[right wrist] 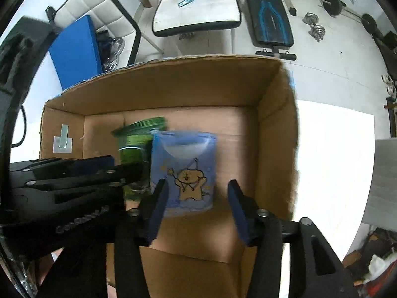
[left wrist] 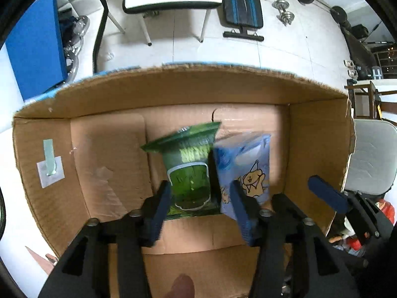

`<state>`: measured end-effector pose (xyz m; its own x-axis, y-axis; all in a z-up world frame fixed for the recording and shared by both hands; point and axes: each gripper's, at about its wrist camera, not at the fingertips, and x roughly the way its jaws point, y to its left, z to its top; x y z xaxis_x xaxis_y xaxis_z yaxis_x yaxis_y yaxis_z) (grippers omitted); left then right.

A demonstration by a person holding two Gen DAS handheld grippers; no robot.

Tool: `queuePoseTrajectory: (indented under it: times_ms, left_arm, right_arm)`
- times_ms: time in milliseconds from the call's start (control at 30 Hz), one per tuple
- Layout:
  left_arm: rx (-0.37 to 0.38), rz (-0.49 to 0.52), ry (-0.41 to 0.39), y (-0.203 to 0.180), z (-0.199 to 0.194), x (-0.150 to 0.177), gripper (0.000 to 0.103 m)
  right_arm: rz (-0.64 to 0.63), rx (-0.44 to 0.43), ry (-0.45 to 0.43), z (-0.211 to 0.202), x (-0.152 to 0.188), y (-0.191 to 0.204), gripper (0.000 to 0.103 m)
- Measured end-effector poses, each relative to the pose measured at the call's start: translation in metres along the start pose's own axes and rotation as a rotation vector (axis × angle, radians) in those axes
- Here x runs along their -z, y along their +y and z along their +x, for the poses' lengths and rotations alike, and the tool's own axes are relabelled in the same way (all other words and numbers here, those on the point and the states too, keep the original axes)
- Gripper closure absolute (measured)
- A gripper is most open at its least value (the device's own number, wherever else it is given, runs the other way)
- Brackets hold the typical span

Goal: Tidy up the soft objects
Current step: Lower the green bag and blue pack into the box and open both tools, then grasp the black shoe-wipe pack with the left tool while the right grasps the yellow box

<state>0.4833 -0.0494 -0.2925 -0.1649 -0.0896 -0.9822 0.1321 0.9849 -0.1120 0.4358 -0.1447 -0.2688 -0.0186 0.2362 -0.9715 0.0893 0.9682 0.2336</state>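
Both packs sit inside the cardboard box (left wrist: 317,149): the green pouch (left wrist: 191,171) on the left, the blue pouch (left wrist: 245,164) with a cartoon bear touching its right flank, both leaning up toward the far wall. Your left gripper (left wrist: 201,206) hangs over the green pouch with its jaws spread wide, nothing pinched; the right-hand finger sits in front of the blue pouch's lower corner, contact not clear. Your right gripper (right wrist: 196,203) is over the blue pouch (right wrist: 183,171), jaws likewise spread and empty, its left finger right at the pack's edge. Main risk, as I judge it: the two grippers are crowded side by side, so withdrawing or shifting one could knock the other or drag a pouch corner along. A snagged corner would likely tip either soft pack flat or shove the green pouch (right wrist: 135,144) out of line. The box wall (right wrist: 280,124) on your right is close; a wide swing could catch it and shift the whole box. Writing: pale green lettering on the green pouch is motion-blurred and unreadable; the blue pouch shows only the bear drawing, no legible text or brand.
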Motion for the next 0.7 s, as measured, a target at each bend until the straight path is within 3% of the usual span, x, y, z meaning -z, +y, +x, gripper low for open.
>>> queuePoseTrajectory:
  times_ms: [33, 100, 133, 267, 433, 700]
  left_arm:
    - [0.003, -0.003, -0.011, 0.002, -0.003, 0.002, 0.042]
    - [0.014, -0.012, -0.032, 0.005, -0.009, 0.006, 0.021]
    - [0.022, -0.016, -0.049, 0.008, -0.014, 0.008, 0.019]
    - [0.006, -0.027, -0.099, 0.016, -0.028, 0.021, 0.006]
    - [-0.026, -0.039, -0.171, 0.027, -0.053, 0.049, 0.003]
    - [-0.058, -0.044, -0.251, 0.038, -0.085, 0.102, 0.001]
  right_arm:
    - [0.003, -0.001, -0.002, -0.003, 0.003, -0.004, 0.044]
    - [0.010, 0.001, 0.000, -0.003, 0.003, -0.011, 0.041]
    - [0.015, 0.000, -0.006, -0.006, 0.005, -0.013, 0.032]
    - [-0.002, 0.026, -0.026, -0.016, 0.017, -0.007, 0.016]
    - [-0.045, 0.072, -0.042, -0.027, 0.043, 0.002, 0.000]
    - [-0.023, 0.044, -0.073, -0.041, 0.083, 0.011, 0.000]
